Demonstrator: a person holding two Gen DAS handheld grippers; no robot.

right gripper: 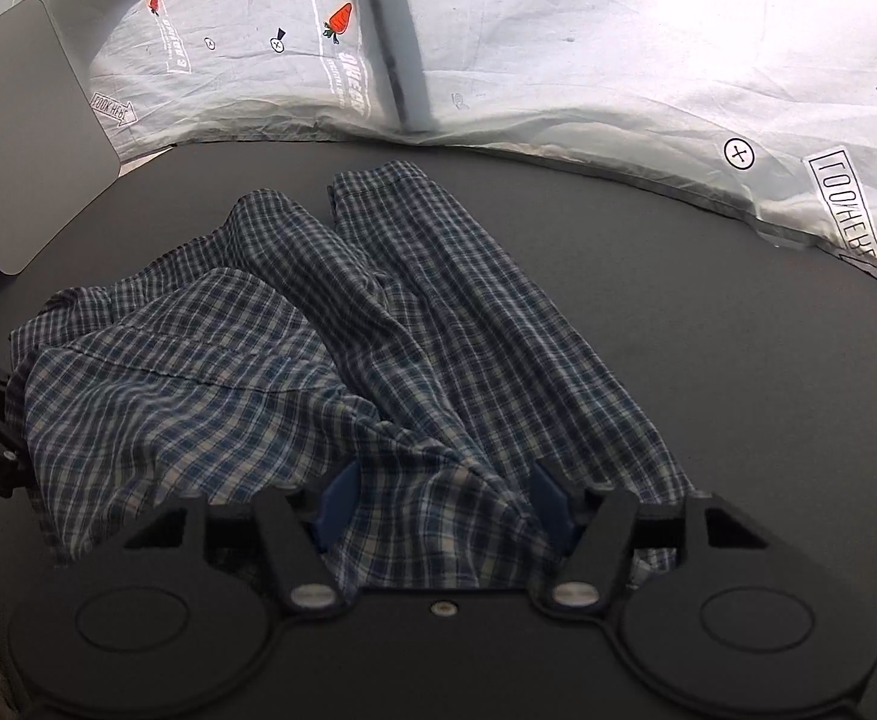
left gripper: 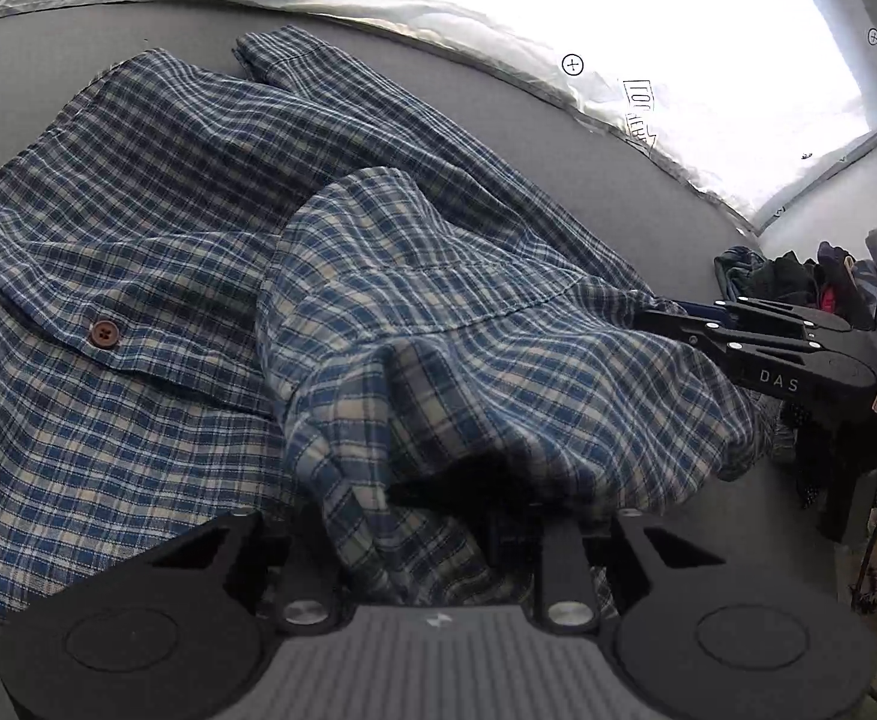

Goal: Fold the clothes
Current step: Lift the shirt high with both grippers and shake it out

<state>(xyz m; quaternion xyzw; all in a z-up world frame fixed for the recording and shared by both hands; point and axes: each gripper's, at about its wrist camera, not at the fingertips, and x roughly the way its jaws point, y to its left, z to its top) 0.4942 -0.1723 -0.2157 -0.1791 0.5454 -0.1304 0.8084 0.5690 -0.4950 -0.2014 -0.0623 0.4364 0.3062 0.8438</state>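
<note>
One brown button on plaid shirt: left view only.

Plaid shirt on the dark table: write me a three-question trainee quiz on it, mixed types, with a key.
1. True or false: the plaid shirt lies neatly folded into a flat square on the dark table.
2. Multiple choice: in the right wrist view, what sits between the blue pads of the right tool?
A. a sock
B. a bunch of the shirt's cloth
C. nothing
3. Fill in: in the left wrist view, the brown ____ shows on the shirt's left part.

Key
1. False: it is rumpled, with a sleeve stretched away from the camera.
2. B.
3. Button.
</note>
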